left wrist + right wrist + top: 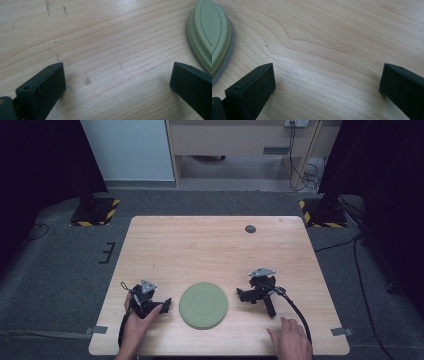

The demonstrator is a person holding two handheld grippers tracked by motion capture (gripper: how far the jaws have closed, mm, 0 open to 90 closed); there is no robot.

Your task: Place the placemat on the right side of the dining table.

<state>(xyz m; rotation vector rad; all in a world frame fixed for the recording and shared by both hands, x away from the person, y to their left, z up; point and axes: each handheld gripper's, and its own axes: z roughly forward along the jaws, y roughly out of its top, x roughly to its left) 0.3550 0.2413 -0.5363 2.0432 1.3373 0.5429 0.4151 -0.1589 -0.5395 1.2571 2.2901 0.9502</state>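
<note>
A round pale-green plate point(203, 305) lies upside down near the front middle of the wooden table point(200, 245). To its left rests my left gripper point(149, 300), a hand on it, jaws wide open over bare wood point(117, 75); the green plate's rim point(200, 32) shows at that view's right edge. On the plate's other side my right gripper point(257, 292) lies on the table, the person's hand point(291, 340) off it and resting near the front edge. Its jaws stand wide open point(327, 80), with the plate's rim point(220, 42) at the left.
A small dark round disc point(250, 228) sits near the table's far edge. The right gripper's cable point(297, 315) trails toward the front right. Two stand bases with yellow-black stripes point(95, 212) point(322, 212) flank the table's far corners. Tape strips point(99, 330) mark the front corners.
</note>
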